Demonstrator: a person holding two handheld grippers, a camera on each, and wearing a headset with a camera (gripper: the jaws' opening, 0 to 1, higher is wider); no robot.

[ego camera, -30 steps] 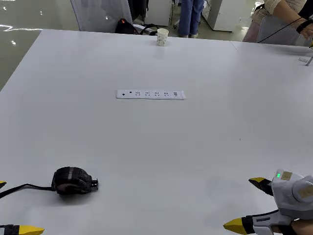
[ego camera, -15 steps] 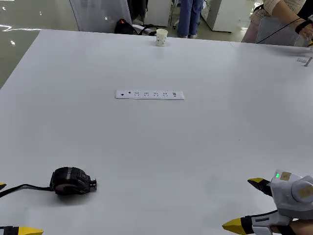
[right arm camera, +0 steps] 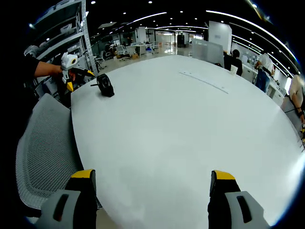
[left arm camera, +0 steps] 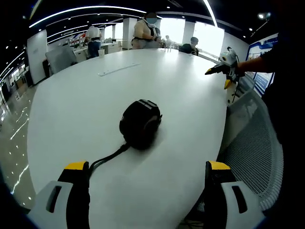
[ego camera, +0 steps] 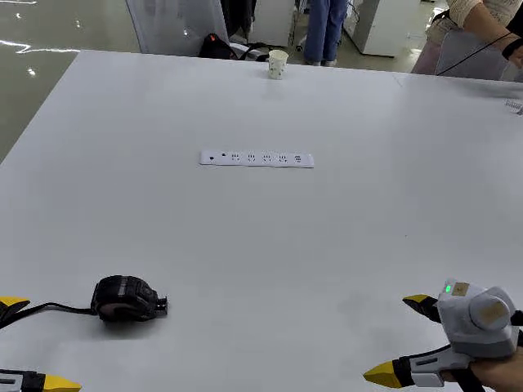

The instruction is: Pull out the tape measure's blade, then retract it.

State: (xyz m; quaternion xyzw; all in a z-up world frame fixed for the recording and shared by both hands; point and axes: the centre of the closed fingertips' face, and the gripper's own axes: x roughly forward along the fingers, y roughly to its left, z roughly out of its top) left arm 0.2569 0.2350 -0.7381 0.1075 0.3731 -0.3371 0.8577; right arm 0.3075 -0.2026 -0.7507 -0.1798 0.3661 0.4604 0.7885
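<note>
A black tape measure (ego camera: 127,298) lies on the white table (ego camera: 270,237) near its front left, with a black strap (ego camera: 45,311) trailing left. In the left gripper view the tape measure (left arm camera: 140,123) sits just ahead of my left gripper (left arm camera: 145,167), whose yellow-tipped jaws stand wide apart with nothing between them. That left gripper (ego camera: 29,343) peeks in at the head view's bottom left. My right gripper (ego camera: 409,339) hangs open over the table's front right, far from the tape measure (right arm camera: 105,85). The blade is inside the case.
A white power strip (ego camera: 257,158) lies mid-table. A paper cup (ego camera: 278,64) stands near the far edge. People stand beyond the table. A mesh chair (right arm camera: 40,152) sits by the near edge.
The head camera has shifted slightly. My right gripper sits a little lower and further left in view; the tape measure lies where it was.
</note>
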